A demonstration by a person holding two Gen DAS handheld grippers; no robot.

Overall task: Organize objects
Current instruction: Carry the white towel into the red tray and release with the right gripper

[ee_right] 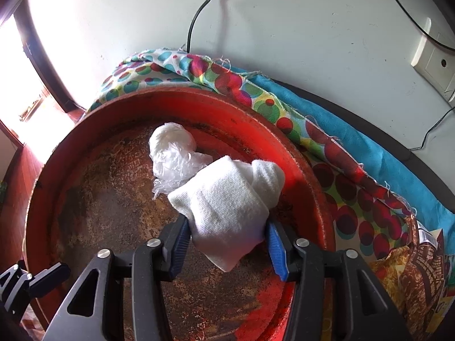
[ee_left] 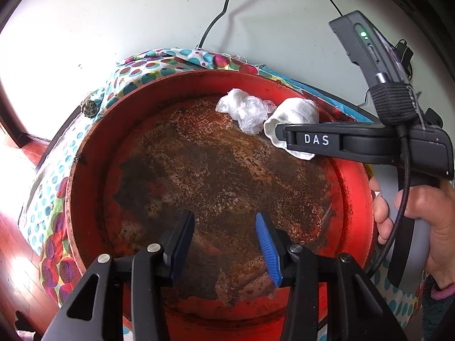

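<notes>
A large round red tray [ee_left: 355, 199] with a worn rusty bottom rests on a colourful dotted cloth [ee_left: 136, 76]. A rolled white cloth [ee_right: 227, 207] and a crumpled clear plastic bag [ee_right: 173, 153] lie in the tray near its far rim; both also show in the left wrist view, the cloth [ee_left: 298, 110] and the bag [ee_left: 247, 110]. My right gripper [ee_right: 227, 241] has its jaws around the white cloth, touching both sides. My left gripper [ee_left: 224, 244] is open and empty above the tray's near part.
A white wall [ee_right: 284, 28] stands behind with a black cable [ee_right: 199, 14] and a socket [ee_right: 435, 59]. A blue cloth [ee_right: 355, 147] and a brown printed packet [ee_right: 421, 270] lie right of the tray. Red floor [ee_left: 17, 255] is at left.
</notes>
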